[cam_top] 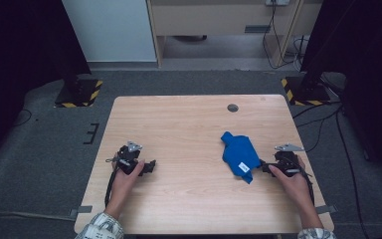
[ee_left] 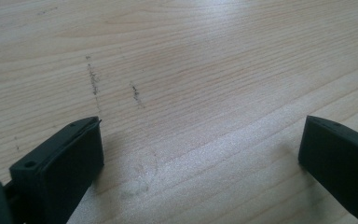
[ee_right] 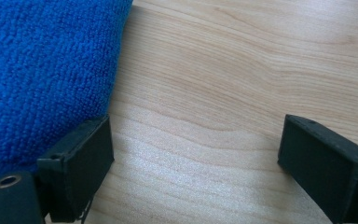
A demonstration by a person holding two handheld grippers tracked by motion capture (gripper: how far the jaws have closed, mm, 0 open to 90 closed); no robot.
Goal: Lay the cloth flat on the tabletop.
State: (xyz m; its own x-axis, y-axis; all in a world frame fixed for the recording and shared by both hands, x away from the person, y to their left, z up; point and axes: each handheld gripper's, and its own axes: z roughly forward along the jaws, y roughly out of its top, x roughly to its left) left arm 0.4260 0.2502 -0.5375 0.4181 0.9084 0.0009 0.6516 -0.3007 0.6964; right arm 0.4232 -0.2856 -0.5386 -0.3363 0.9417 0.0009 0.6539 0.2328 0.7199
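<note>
A wooden desk holds a crumpled blue cloth toward three o'clock. The right gripper sits just beside the cloth, jaws wide apart, holding nothing. The left gripper, at nine o'clock, gapes equally empty over bare wood.

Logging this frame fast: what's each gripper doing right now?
Left gripper: open, holding nothing, over bare table.
Right gripper: open, holding nothing; the blue cloth lies beside one jaw.
</note>
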